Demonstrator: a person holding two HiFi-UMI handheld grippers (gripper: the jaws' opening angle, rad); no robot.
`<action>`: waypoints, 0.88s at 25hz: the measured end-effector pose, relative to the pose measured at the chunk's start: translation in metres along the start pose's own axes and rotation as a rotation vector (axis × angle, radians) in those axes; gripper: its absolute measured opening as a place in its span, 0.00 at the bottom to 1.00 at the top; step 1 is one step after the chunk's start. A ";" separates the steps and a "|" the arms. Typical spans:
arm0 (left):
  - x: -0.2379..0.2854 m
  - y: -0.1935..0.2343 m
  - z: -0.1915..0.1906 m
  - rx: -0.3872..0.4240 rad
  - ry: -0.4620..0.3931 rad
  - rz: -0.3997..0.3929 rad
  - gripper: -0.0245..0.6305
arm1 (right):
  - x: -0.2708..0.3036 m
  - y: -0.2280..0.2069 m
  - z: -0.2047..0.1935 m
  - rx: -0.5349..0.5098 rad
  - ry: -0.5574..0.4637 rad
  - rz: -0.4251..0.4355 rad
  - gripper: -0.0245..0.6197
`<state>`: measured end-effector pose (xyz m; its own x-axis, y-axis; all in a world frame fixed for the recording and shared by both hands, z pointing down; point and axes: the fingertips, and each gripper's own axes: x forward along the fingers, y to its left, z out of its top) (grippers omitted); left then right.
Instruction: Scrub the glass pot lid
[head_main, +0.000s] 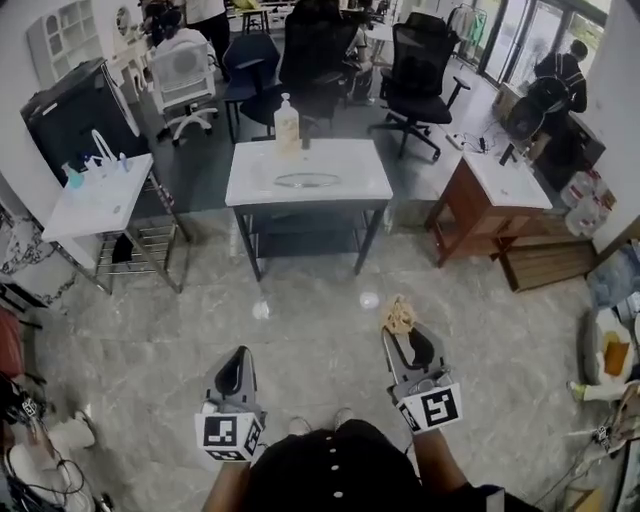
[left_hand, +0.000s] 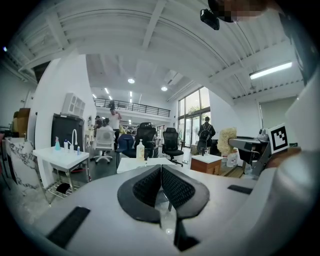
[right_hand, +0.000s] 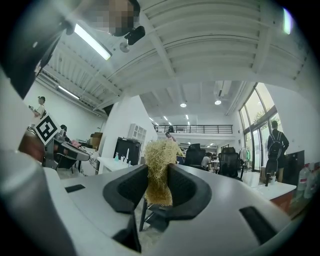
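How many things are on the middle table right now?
2: a pump bottle at the far edge and the glass lid lying flat near the middle. Smaller items may be missed.

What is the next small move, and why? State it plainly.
Probably step forward to the white table: the glass lid lies there, well ahead of both claws. The right claw grips the scrubber; the left claw is shut and empty.

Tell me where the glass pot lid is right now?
In the head view, the glass pot lid lies at upper centre on the white table, just in front of the pump bottle.
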<state>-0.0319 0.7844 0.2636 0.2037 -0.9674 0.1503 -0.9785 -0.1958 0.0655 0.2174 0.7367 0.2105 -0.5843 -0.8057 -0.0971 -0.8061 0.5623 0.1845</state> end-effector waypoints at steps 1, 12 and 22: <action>-0.001 0.003 -0.001 0.001 -0.002 -0.004 0.08 | 0.001 0.004 -0.001 -0.002 -0.002 -0.001 0.25; 0.007 0.024 -0.014 -0.005 0.028 -0.025 0.08 | 0.008 0.015 -0.018 0.039 0.012 -0.025 0.25; 0.075 0.039 -0.003 -0.013 0.030 0.011 0.08 | 0.072 -0.028 -0.033 0.041 0.003 0.005 0.25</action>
<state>-0.0546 0.7045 0.2800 0.1938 -0.9643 0.1806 -0.9802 -0.1828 0.0763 0.2012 0.6572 0.2304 -0.5881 -0.8034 -0.0933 -0.8064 0.5735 0.1443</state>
